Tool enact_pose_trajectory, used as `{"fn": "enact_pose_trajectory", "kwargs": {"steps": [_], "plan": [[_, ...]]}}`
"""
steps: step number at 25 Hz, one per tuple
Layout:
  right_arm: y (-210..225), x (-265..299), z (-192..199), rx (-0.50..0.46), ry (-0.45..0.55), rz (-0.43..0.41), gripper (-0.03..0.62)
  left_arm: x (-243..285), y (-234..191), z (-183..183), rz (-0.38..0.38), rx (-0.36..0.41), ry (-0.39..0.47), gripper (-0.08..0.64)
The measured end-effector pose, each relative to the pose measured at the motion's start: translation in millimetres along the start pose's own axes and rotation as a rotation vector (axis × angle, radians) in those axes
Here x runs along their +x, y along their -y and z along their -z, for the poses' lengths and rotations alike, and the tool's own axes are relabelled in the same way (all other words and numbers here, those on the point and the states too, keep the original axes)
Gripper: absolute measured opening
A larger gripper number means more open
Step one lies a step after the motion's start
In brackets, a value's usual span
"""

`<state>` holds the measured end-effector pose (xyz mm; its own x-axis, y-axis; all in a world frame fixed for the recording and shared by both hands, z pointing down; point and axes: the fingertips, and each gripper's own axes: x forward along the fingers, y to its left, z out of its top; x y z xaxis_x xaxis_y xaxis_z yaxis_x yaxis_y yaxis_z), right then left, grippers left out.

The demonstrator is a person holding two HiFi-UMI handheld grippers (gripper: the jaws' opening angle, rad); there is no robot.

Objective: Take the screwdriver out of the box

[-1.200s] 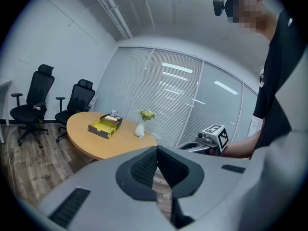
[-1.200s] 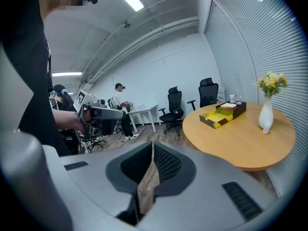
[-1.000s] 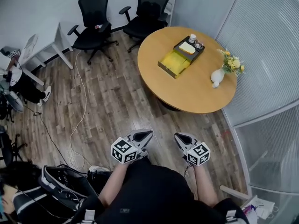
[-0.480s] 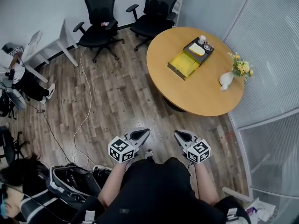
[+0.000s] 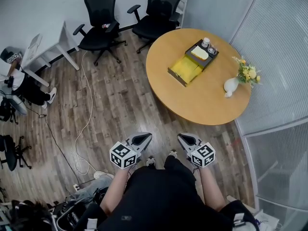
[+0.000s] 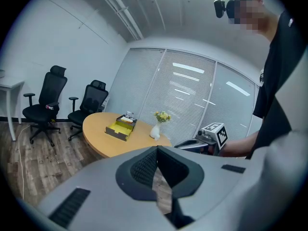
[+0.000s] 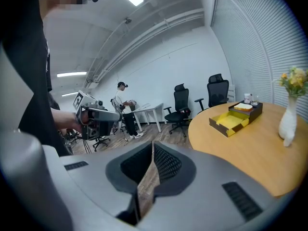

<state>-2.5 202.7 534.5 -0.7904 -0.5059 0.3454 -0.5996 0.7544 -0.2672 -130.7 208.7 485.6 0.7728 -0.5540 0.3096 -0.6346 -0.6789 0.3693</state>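
An open box with a yellow lining (image 5: 184,67) lies on the round wooden table (image 5: 192,100), far ahead of both grippers. It also shows in the left gripper view as the yellow box (image 6: 120,128) and in the right gripper view as the same box (image 7: 231,121). No screwdriver can be made out at this distance. My left gripper (image 5: 143,138) and right gripper (image 5: 186,139) hang side by side over the wooden floor, close to my body. Both are shut with nothing between the pads, as the left gripper (image 6: 157,148) and right gripper (image 7: 153,143) show in their own views.
A white vase with flowers (image 5: 232,84) stands near the table's right edge. Two black office chairs (image 5: 98,20) stand beyond the table, a white desk (image 5: 48,52) at far left. A cable (image 5: 86,109) trails over the floor. A seated person (image 5: 19,78) is at left; glass partitions (image 5: 279,81) run along the right.
Both grippers keep their place in the head view and stay shut. The view has shifted: the bags and person at lower left have slid toward the bottom edge, and my feet show below the grippers.
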Motion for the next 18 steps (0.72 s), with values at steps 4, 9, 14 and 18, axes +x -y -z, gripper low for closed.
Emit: {"fn": "enact_pose_trajectory", "kwargs": {"steps": [4, 9, 14, 18], "plan": [[29, -10, -9, -0.010, 0.001, -0.017, 0.011, 33, 5, -15, -0.010, 0.006, 0.006, 0.006], [75, -28, -17, -0.008, 0.013, -0.016, 0.011, 79, 15, -32, -0.010, 0.021, 0.007, 0.006], [104, -39, -17, 0.002, 0.009, -0.019, 0.011, 103, 21, -41, -0.026, 0.026, 0.009, 0.006], [119, -42, -14, 0.002, 0.001, -0.034, 0.011, 115, 21, -39, -0.048, 0.017, 0.006, 0.006]]}}
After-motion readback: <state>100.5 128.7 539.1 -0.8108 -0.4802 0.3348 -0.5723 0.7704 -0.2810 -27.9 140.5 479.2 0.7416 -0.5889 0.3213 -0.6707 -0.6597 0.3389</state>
